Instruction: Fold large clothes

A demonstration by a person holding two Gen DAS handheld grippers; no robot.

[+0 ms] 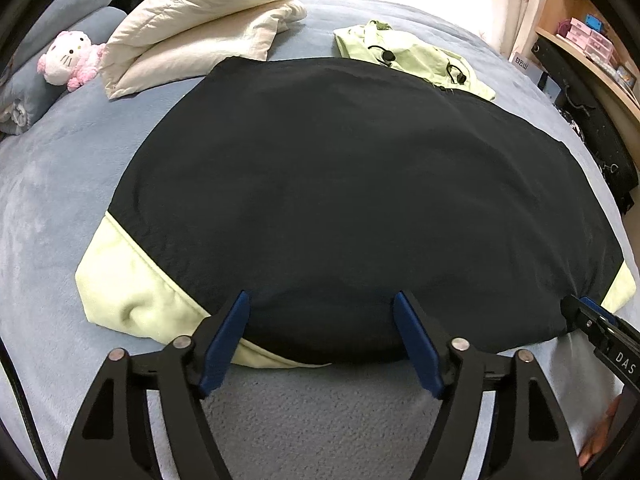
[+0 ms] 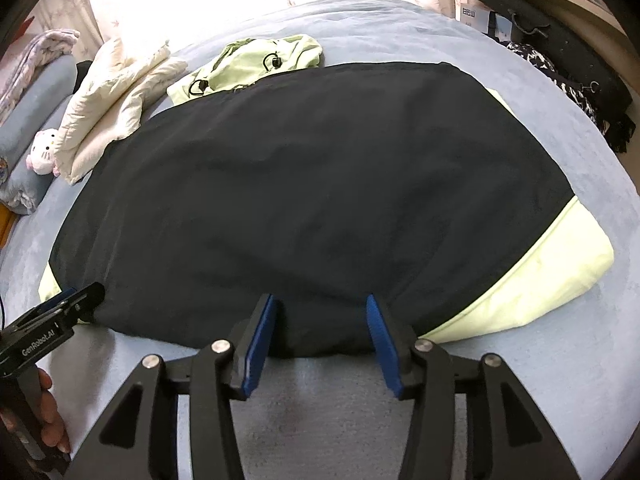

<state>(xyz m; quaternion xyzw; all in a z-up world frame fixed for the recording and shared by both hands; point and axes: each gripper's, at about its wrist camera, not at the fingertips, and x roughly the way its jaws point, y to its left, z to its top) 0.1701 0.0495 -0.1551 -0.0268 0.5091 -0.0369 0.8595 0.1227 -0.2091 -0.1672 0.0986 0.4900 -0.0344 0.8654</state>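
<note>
Both grippers, left gripper (image 1: pixel 322 332) and right gripper (image 2: pixel 320 330), hover spread apart over the black jacket's (image 1: pixel 360 184) near hem; they should pinch both corners evenly before lifting.

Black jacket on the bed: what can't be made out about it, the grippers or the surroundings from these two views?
- Black jacket: its front and sleeves, hidden underneath in both views.
- Left gripper: open at the near hem; contact with cloth unclear in the left wrist view.
- Right gripper: the same in the right wrist view.
- Shelf boxes: labels too small, cut by the fisheye rim.
</note>
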